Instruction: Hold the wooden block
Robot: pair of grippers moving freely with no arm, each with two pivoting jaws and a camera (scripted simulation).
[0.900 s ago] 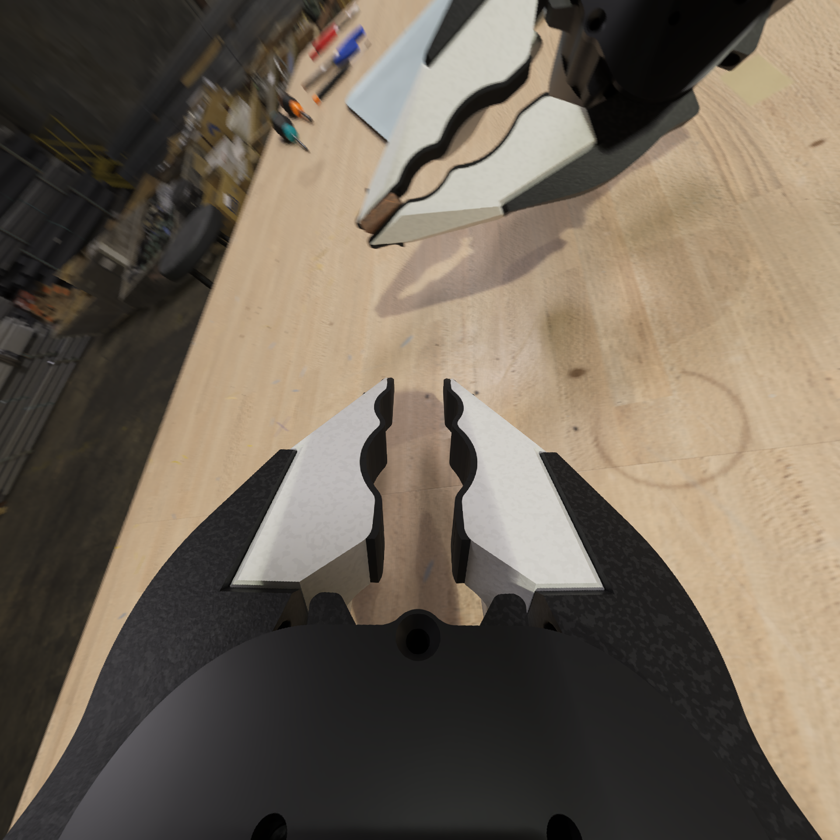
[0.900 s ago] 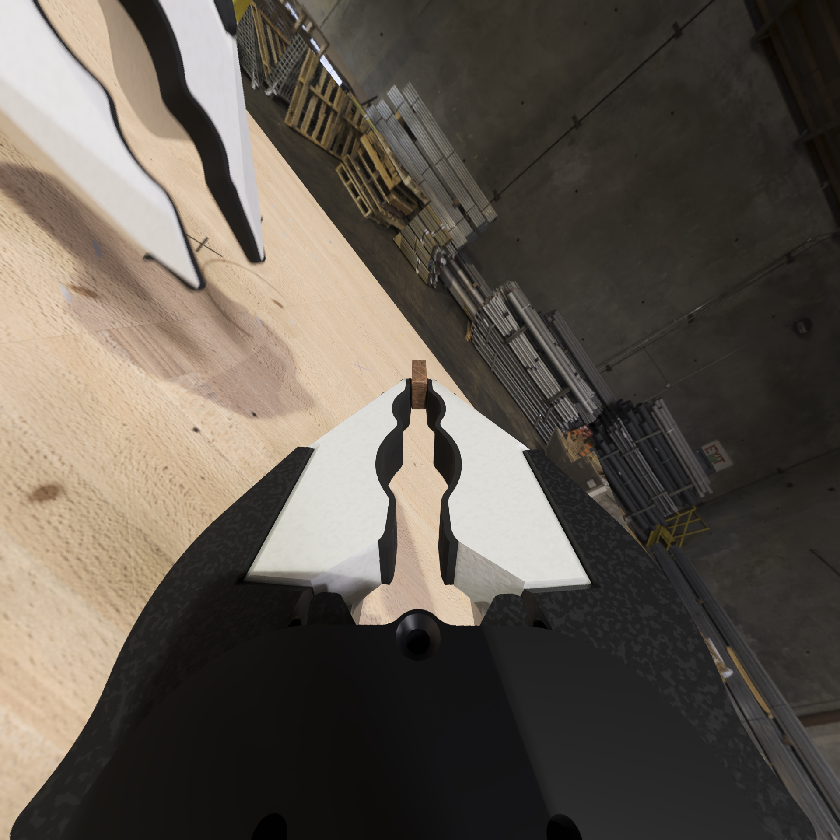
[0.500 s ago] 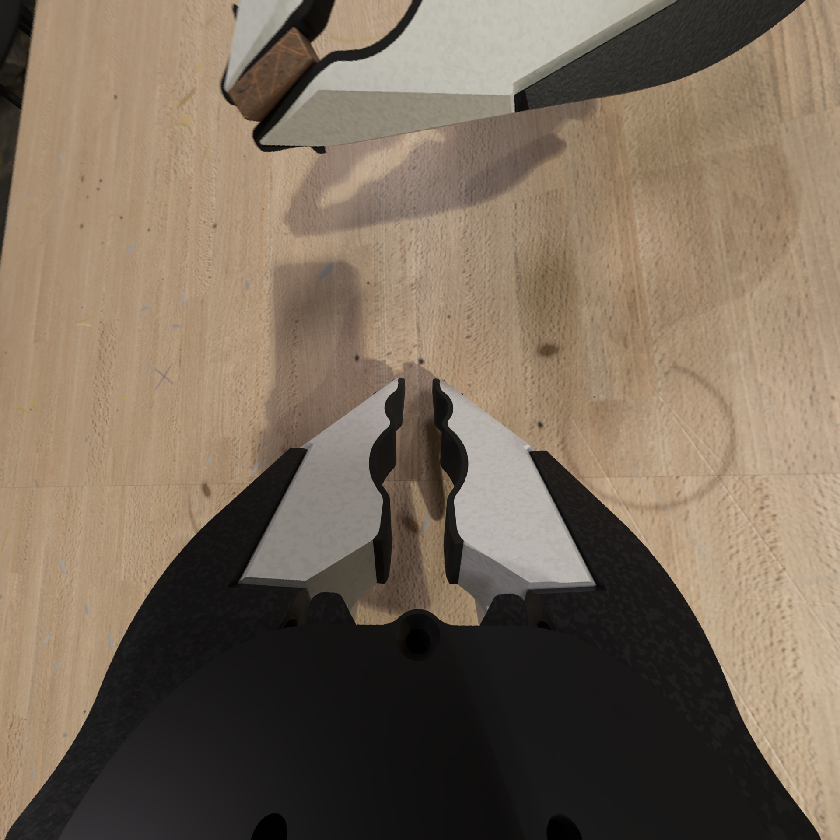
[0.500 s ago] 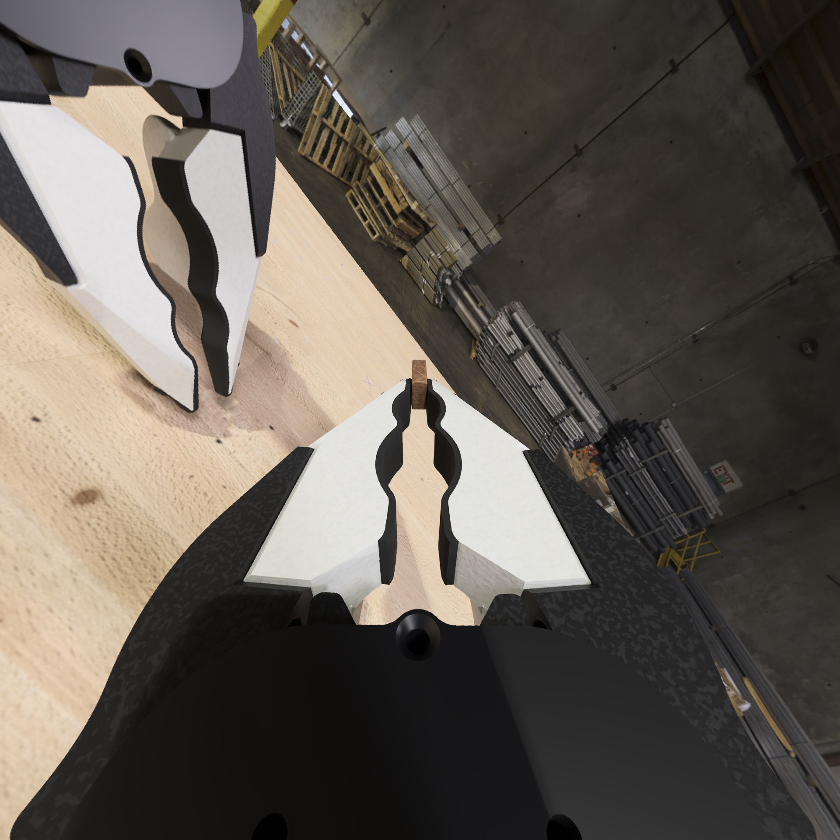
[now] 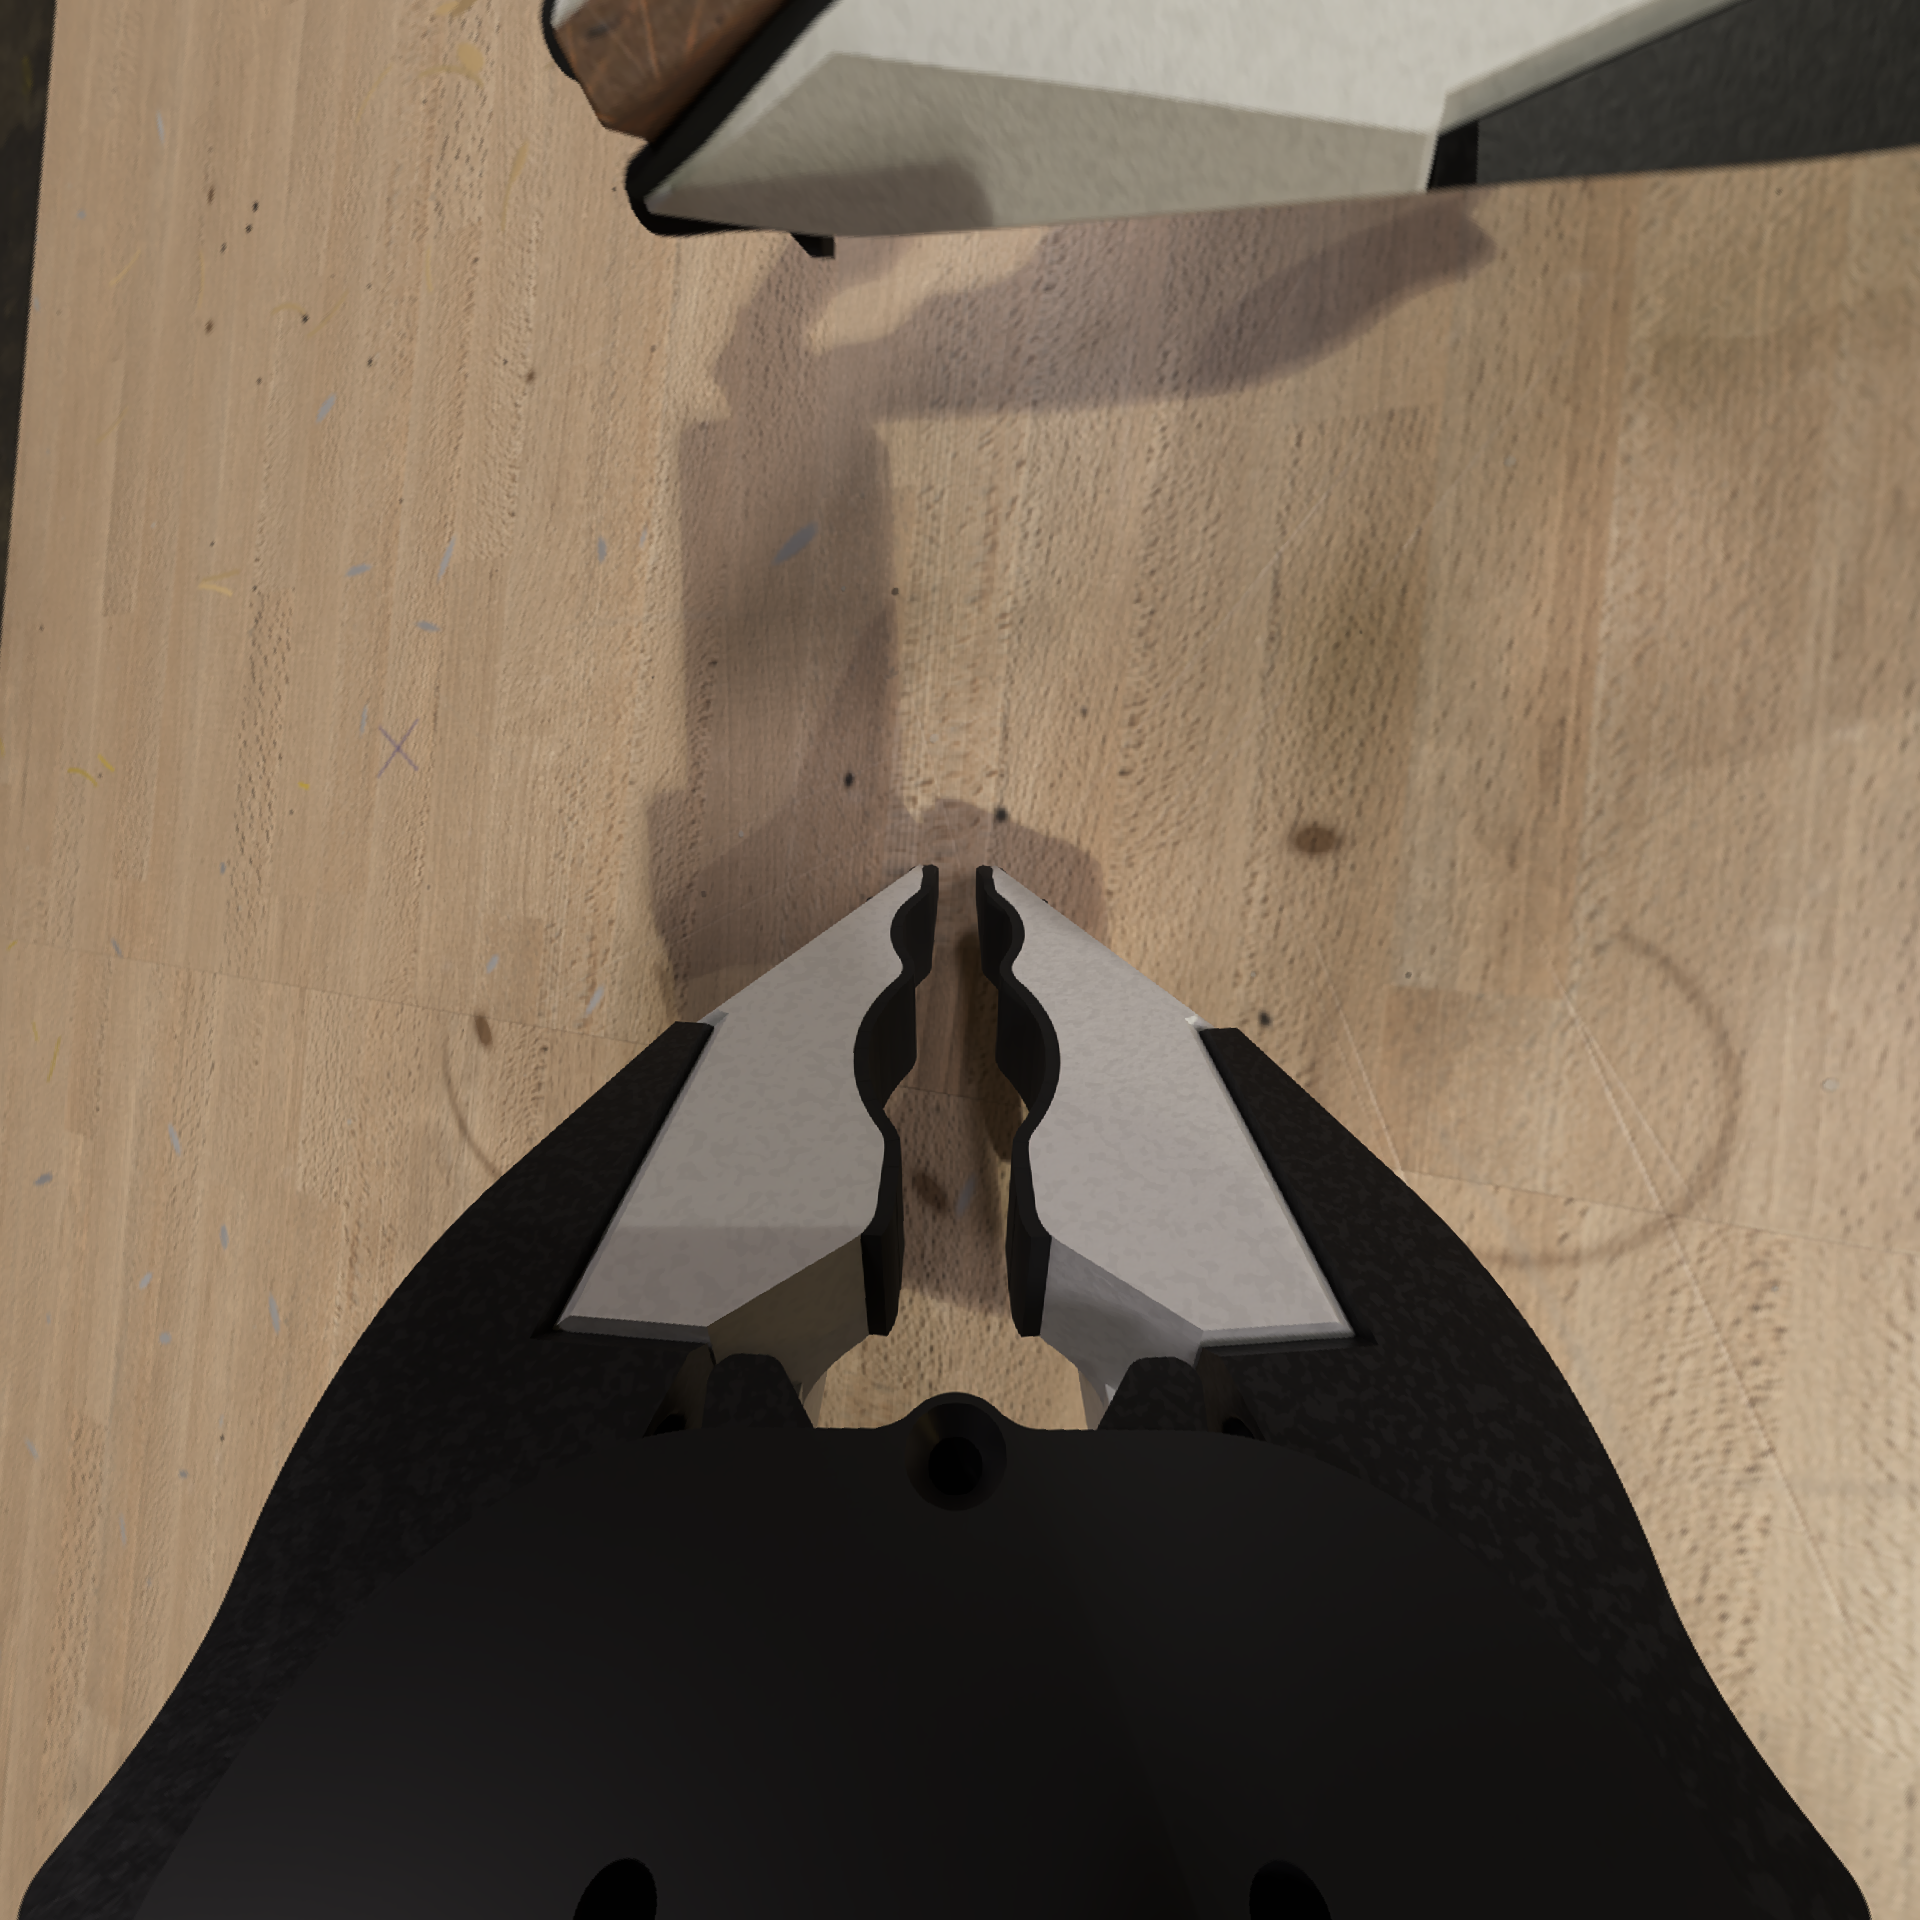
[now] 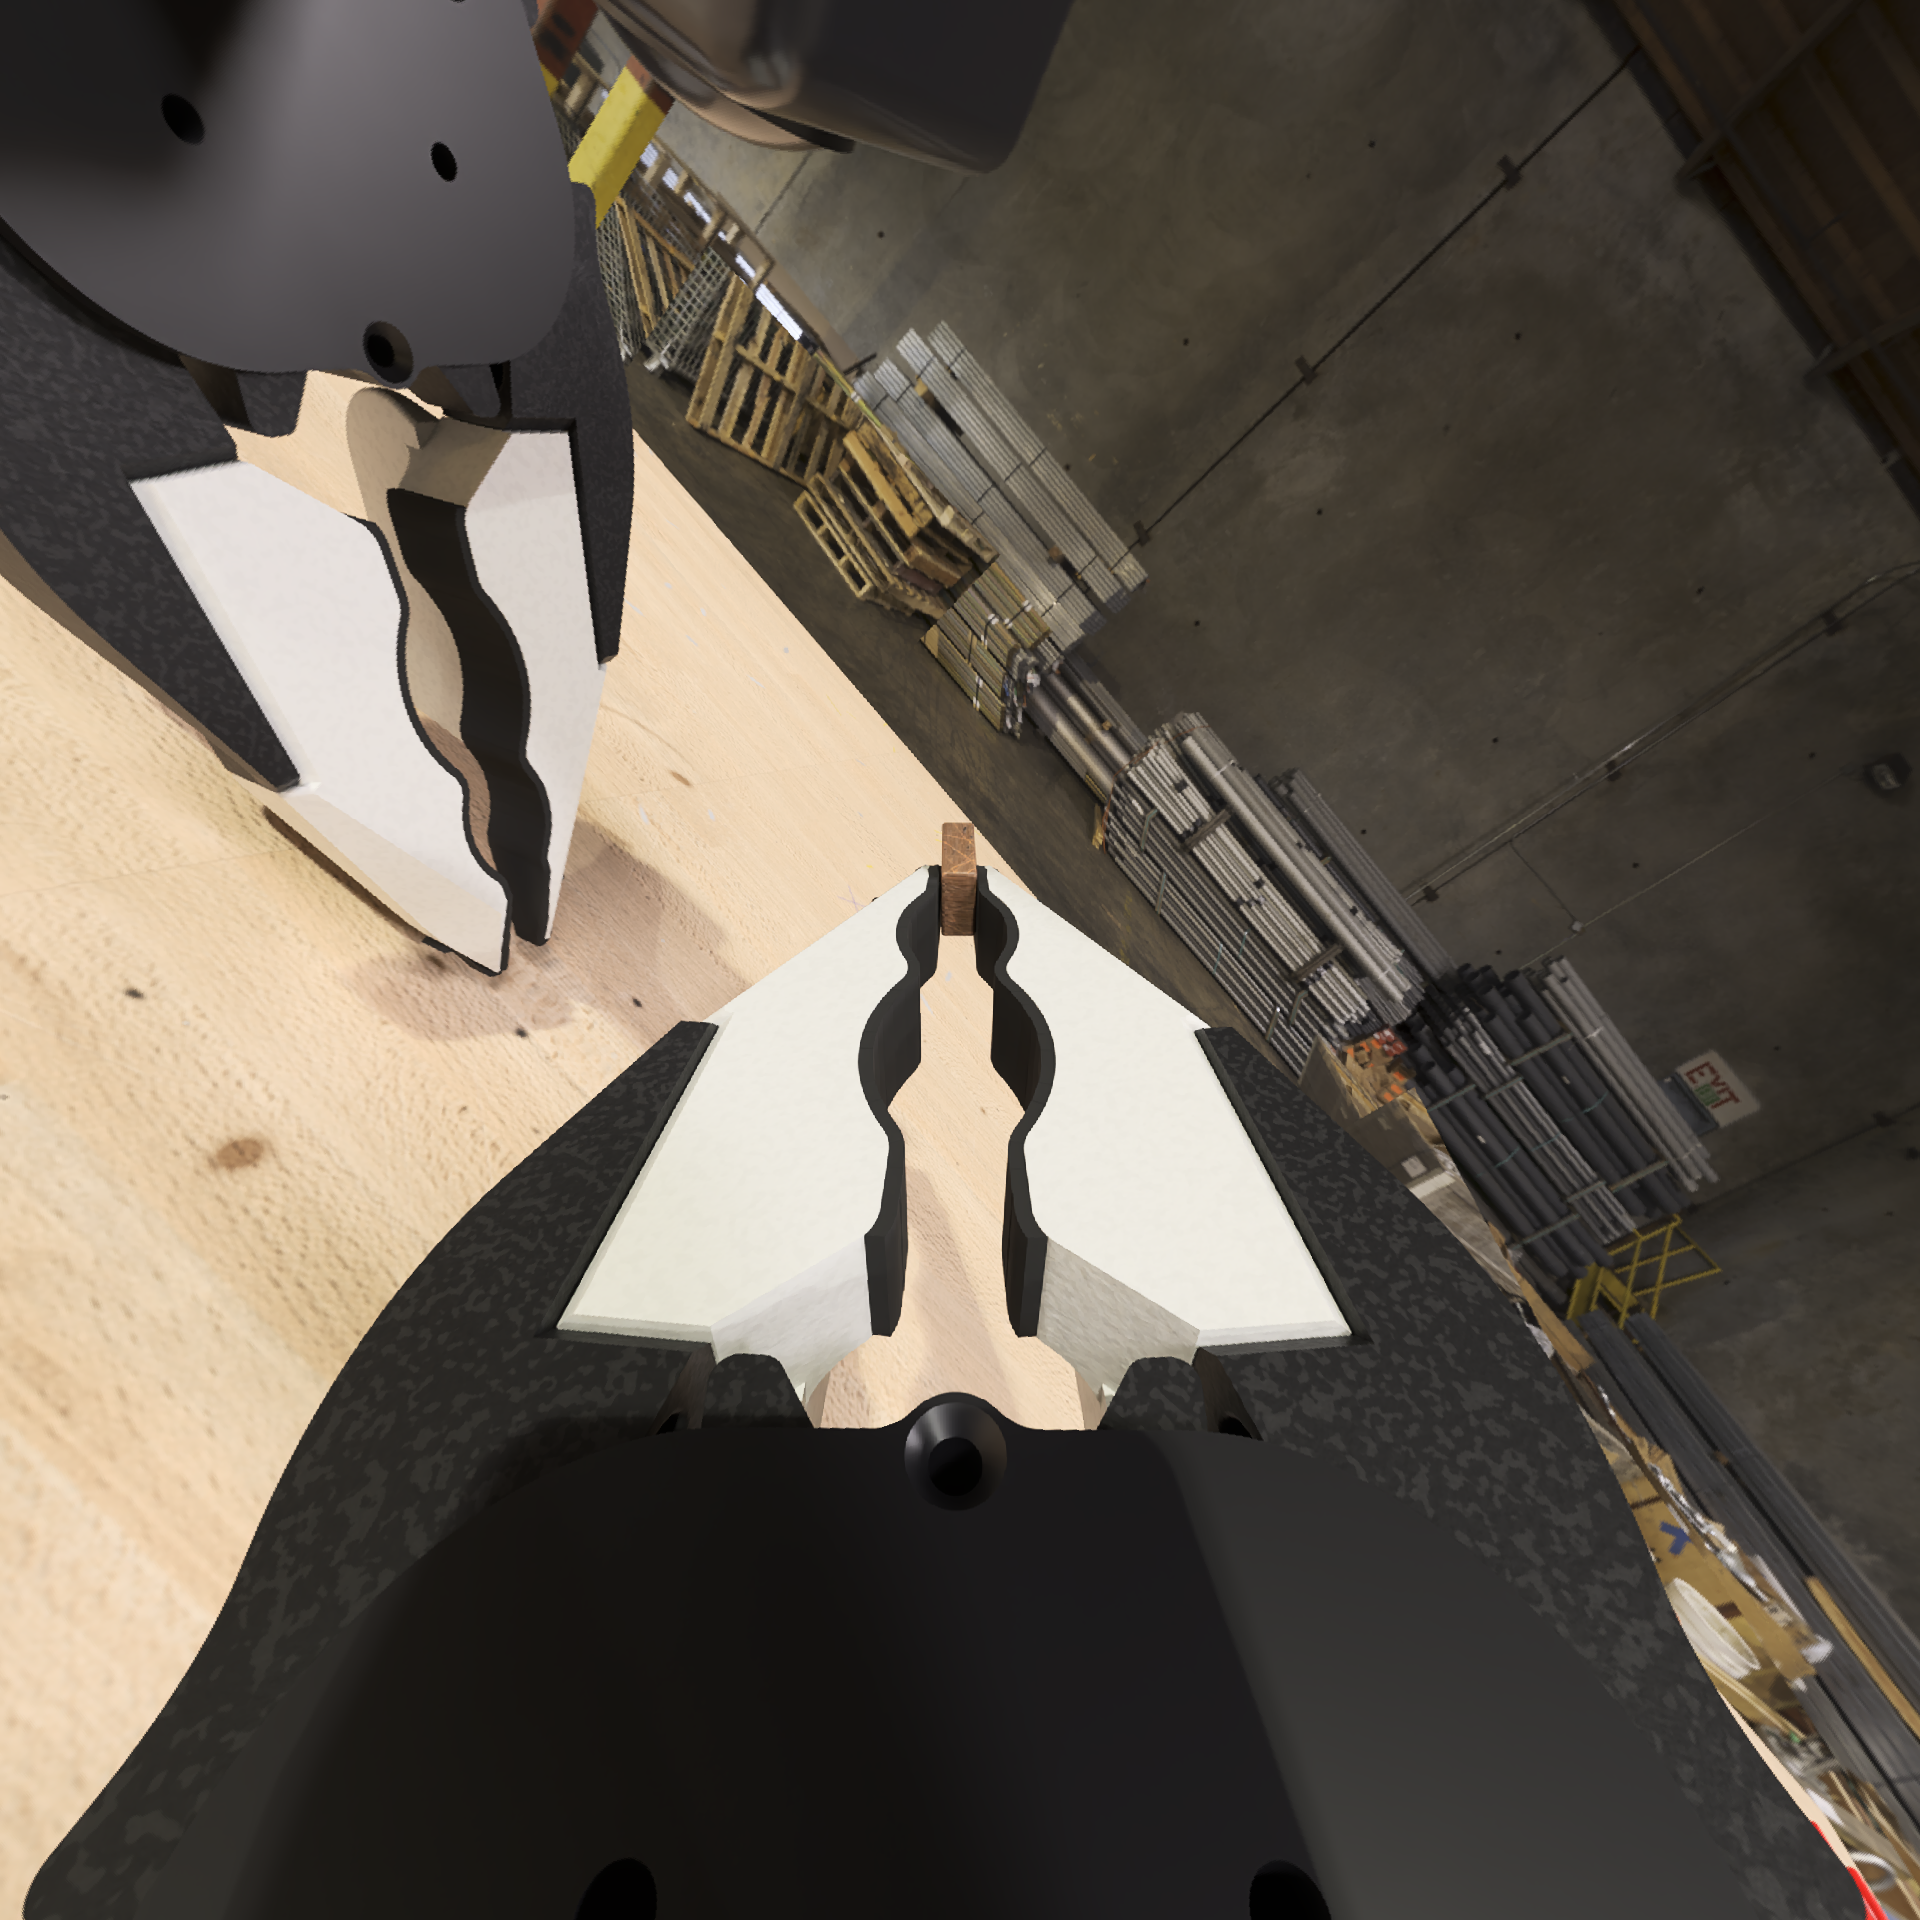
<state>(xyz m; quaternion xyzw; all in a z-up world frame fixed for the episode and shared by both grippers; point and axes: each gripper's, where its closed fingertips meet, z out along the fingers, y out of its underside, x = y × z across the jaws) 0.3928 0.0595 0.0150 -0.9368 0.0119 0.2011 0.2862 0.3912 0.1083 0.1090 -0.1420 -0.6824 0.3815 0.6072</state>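
Brown wood shows at the top left edge of the left wrist view: the wooden block point(image 5: 649, 57) pinched at the tips of the right gripper point(image 5: 665, 156), raised above the pale worktop point(image 5: 312, 935). Nearer, the left gripper point(image 5: 956, 878) points down at bare worktop, its fingers point(image 5: 769, 1132) almost together with nothing between them (only a thin gap). The block lies far ahead and slightly left of them.

From the right wrist view, the right gripper's point(image 6: 957, 883) fingers point(image 6: 1143, 1143) clamp the small block point(image 6: 957, 878) at their very tips, its long axis pointing forward beyond them. The left gripper point(image 6: 509, 935) hangs just to the left, tips near the worktop point(image 6: 208, 1247).
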